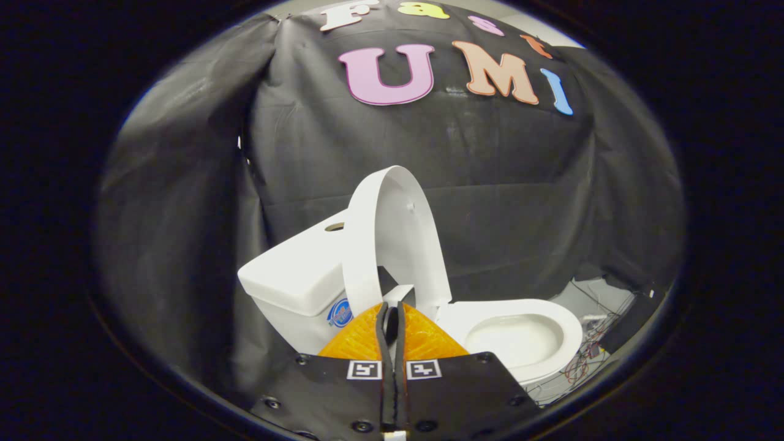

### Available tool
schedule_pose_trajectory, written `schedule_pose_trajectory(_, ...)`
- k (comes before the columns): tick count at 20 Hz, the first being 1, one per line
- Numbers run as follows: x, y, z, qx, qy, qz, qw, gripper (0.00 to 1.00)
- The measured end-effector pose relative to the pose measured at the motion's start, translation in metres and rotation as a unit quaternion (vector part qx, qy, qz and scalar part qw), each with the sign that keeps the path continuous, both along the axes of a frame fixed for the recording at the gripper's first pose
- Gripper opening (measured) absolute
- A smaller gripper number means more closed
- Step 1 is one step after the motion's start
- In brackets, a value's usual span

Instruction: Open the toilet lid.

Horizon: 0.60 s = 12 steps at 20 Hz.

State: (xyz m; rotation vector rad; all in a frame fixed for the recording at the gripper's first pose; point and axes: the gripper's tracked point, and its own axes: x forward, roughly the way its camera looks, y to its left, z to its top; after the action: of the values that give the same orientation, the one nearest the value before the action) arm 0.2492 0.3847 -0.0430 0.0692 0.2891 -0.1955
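A white toilet stands in front of the black cloth wall. Its lid (395, 236) is raised upright, tilted back toward the tank (294, 278). To the right of the lid, the bowl (520, 340) lies uncovered, its white rim showing all round. My gripper (392, 307) is shut, the two fingers pressed together with nothing between them. The fingertips sit low, just in front of the lid's base near the hinge. I cannot tell whether they touch the lid.
The tank top has a round flush button (334, 226) and a blue sticker (339, 312) on its front. Loose wires (588, 355) lie on the grey floor beyond the bowl. Black cloth (184, 245) hangs close behind and to the left of the toilet.
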Motion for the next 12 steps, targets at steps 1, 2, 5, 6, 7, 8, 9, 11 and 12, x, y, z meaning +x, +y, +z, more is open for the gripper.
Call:
schedule_pose_trajectory(1, 0.001, 0.002, -0.001, -0.003, 0.0, 0.0, 1.0, 0.01)
schedule_pose_trajectory(2, 0.003, 0.005, -0.001, -0.003, -0.002, 0.001, 1.0, 0.01)
schedule_pose_trajectory(5, 0.007, 0.011, 0.0, -0.012, -0.009, -0.001, 1.0, 0.03)
schedule_pose_trajectory(6, 0.007, 0.011, 0.001, -0.02, -0.008, -0.003, 1.0, 0.03)
schedule_pose_trajectory(7, 0.006, 0.011, 0.0, -0.029, -0.009, -0.005, 1.0, 0.03)
schedule_pose_trajectory(8, 0.006, 0.012, 0.002, -0.03, -0.011, 0.0, 0.999, 0.03)
schedule_pose_trajectory(9, 0.005, 0.013, -0.001, -0.032, -0.007, 0.001, 0.999, 0.04)
schedule_pose_trajectory(11, 0.005, 0.014, -0.001, -0.032, -0.009, 0.007, 0.999, 0.14)
schedule_pose_trajectory(12, 0.007, 0.022, -0.002, -0.025, -0.011, 0.025, 0.999, 0.14)
